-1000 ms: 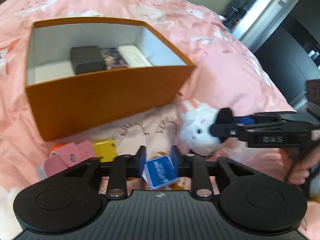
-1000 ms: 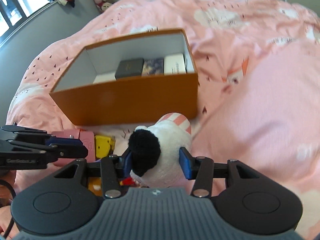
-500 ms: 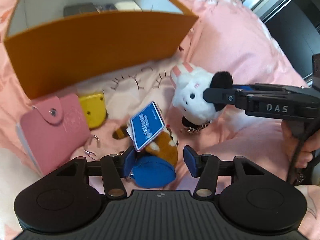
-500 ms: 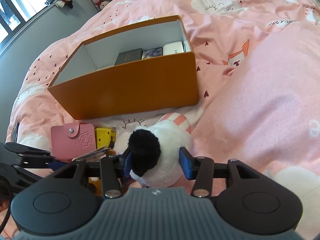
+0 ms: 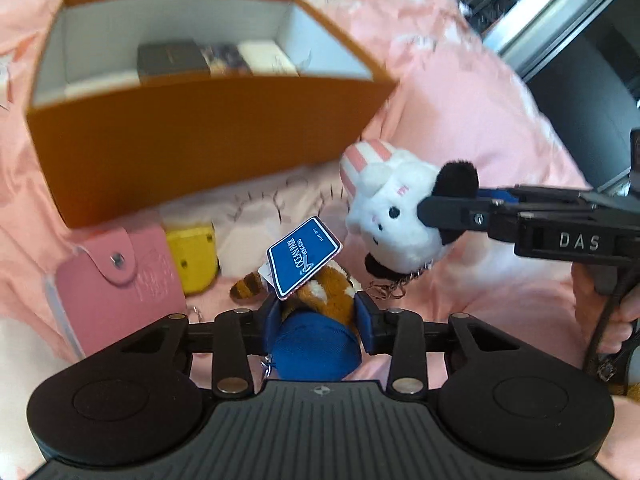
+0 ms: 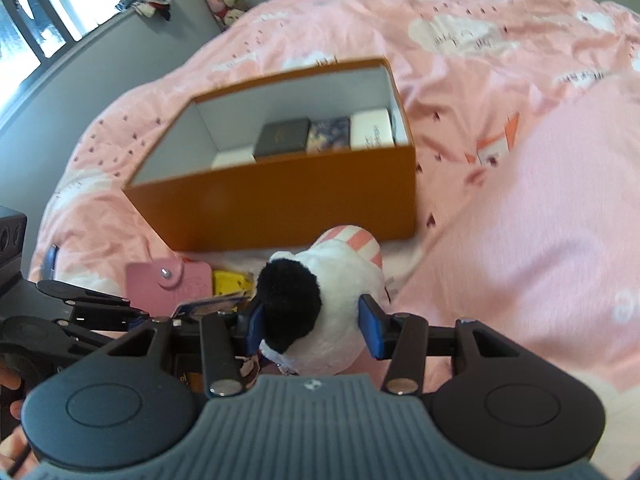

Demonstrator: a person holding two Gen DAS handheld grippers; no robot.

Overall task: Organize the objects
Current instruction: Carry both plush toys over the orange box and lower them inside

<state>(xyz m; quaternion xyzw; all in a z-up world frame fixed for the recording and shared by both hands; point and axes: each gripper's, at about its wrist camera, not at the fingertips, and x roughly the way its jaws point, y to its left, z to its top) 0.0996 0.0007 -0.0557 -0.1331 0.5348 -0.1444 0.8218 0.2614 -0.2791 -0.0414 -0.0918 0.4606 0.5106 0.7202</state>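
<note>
My left gripper (image 5: pixel 316 316) is shut on a small brown plush (image 5: pixel 320 300) with a blue base and a blue tag (image 5: pixel 304 256), just above the pink bedspread. My right gripper (image 6: pixel 312 324) is shut on a white plush with black ears (image 6: pixel 320 312), also in the left wrist view (image 5: pixel 396 220). An open orange box (image 5: pixel 192 136) stands beyond both, also in the right wrist view (image 6: pixel 280 196), with several small boxes (image 6: pixel 320 136) inside along its far wall.
A pink card wallet (image 5: pixel 116 276) and a yellow item (image 5: pixel 192 256) lie on the bedspread left of my left gripper, in front of the box. A raised pink pillow (image 6: pixel 540 220) is to the right. A window and grey wall are far left.
My left gripper closed on the brown plush and rose a little with it, after being open around it. My right gripper kept holding the white plush and lifted it slightly.
</note>
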